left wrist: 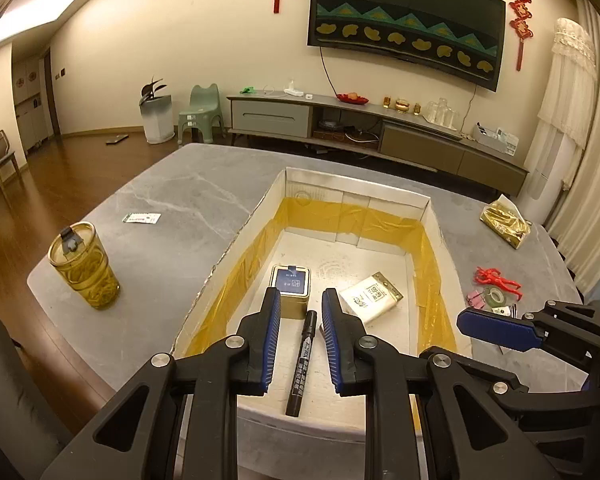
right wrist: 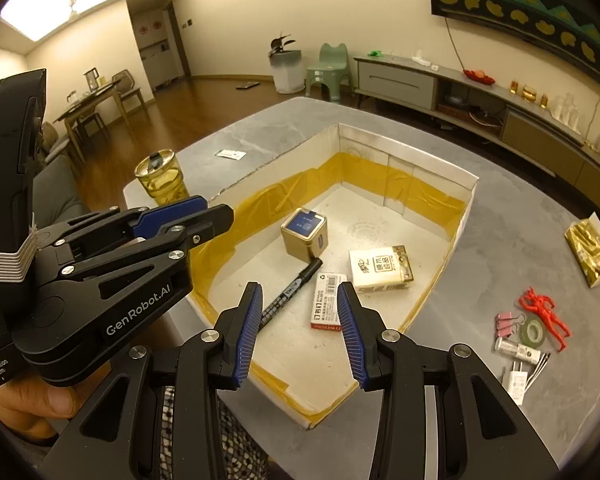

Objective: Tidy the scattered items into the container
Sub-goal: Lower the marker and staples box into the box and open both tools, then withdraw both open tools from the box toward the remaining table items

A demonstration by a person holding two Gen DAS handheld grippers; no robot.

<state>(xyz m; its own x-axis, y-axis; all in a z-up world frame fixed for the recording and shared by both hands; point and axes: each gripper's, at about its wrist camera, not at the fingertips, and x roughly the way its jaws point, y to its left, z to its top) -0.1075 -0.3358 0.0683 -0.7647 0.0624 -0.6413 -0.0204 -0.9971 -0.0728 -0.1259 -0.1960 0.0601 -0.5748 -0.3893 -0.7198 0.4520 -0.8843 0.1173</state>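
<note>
Frame centre, your left gripper (left wrist: pixel 301 304) and right gripper (right wrist: pixel 298 298) both gape empty over box (right wrist: pixel 470 184); marker (right wrist: pixel 290 294) lies inside

Background stuff: big TV (left wrist: pixel 406 26) on the wall at 12 o'clock, long low cabinet (left wrist: pixel 364 128) under it, green kid's chair (left wrist: pixel 201 114) and white bin (left wrist: pixel 156 118) around 11, dining table (right wrist: pixel 94 106) at 10.

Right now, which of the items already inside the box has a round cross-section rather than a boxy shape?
The black marker, lying flat beside the gold tin. The tin, staples box and white pack are all boxy.
</note>
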